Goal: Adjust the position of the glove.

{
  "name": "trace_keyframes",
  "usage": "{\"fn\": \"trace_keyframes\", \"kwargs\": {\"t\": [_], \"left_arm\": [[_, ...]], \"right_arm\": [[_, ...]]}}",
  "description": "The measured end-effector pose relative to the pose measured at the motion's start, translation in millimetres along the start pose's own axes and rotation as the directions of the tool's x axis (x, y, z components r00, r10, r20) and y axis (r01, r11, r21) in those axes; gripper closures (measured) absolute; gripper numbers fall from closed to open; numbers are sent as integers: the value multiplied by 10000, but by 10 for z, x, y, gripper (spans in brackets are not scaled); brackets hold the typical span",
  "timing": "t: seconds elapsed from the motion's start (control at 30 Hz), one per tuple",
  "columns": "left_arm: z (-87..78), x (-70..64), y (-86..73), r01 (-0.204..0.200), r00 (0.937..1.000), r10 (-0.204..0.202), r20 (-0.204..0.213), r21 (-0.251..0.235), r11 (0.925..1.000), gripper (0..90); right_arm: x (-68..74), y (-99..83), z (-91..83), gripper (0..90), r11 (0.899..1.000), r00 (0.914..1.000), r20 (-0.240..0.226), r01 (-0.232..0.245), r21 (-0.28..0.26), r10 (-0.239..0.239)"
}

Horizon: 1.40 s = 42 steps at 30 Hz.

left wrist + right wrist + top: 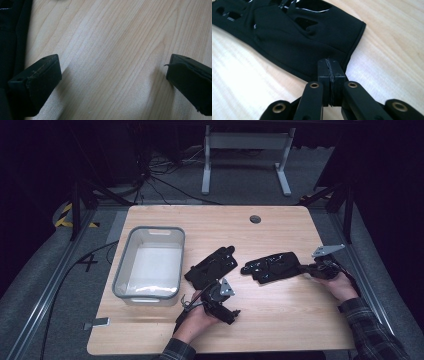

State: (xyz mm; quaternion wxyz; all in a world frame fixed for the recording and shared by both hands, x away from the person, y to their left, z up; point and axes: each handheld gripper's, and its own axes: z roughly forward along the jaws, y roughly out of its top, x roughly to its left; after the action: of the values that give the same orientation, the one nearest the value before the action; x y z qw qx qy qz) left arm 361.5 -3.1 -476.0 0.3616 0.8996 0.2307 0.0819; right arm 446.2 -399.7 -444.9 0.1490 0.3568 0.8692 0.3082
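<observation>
Black glove point(294, 37) pinched at cuff edge by right tongs point(331, 70); second glove point(212, 266) just ahead of left tongs point(113, 82), spread wide over bare tabletop point(112, 37).

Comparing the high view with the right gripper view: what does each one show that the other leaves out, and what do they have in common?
High view alone: the clear plastic bin at the table's left, a second black glove beside it, the left hand-held gripper near that glove, and the floor with a table frame beyond.

Right gripper view alone: close detail of the right hand-held gripper, its jaws pressed together on the glove's cuff edge, plus the cut-outs in the fabric.

Both: the right-hand black glove lying on the wooden table, held at its cuff.
</observation>
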Motion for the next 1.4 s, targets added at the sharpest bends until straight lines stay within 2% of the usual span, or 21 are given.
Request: {"fn": "trace_keyframes", "kwargs": {"t": [0.13, 0.5, 0.53, 0.63, 0.77, 0.87, 0.93, 1.07, 1.2, 1.4], "left_arm": [[0, 0, 0, -1, 10000, 1, 2, 2, 10000, 3], [-3, -4, -2, 50, 10000, -50, -32, 31, 10000, 3], [-2, -3, -1, 40, 10000, -40, -20, 22, 10000, 3], [-1, -3, -1, 41, 10000, -41, -25, 18, 10000, 2], [-1, -5, -2, 43, 10000, -43, -48, -6, 10000, 2], [-1, -5, -1, 41, 10000, -41, -48, -3, 10000, 2], [0, -4, -1, 39, 10000, -39, -29, -3, 10000, 2], [-1, -4, -1, 47, 10000, -47, -35, 22, 10000, 2], [0, -5, -1, 56, 10000, -56, -47, -7, 10000, 2], [4, 1, 4, 14, 10000, -14, -34, -3, 10000, 1]], "right_arm": [[72, -45, -44, 900, 10000, 9999, -141, 73, 42, -72], [371, -232, -220, 900, 9986, 9973, -544, 497, 182, -486], [447, -282, -262, 900, 9981, 9958, -714, 595, 188, -580], [500, -312, -287, 900, 9974, 9945, -798, 696, 166, -680], [622, -363, -341, 900, 9954, 9906, -1038, 925, 234, -896], [764, -415, -378, 900, 9935, 9850, -1337, 1123, 174, -1090], [794, -425, -384, 900, 9934, 9837, -1419, 1139, 151, -1106], [980, -463, -405, 900, 9895, 9723, -1858, 1447, 20, -1418], [1035, -436, -427, 900, 9832, 9664, -1836, 1826, -19, -1799], [926, -226, -456, 900, 9832, 9707, -1606, 1706, -647, -1790]]}}
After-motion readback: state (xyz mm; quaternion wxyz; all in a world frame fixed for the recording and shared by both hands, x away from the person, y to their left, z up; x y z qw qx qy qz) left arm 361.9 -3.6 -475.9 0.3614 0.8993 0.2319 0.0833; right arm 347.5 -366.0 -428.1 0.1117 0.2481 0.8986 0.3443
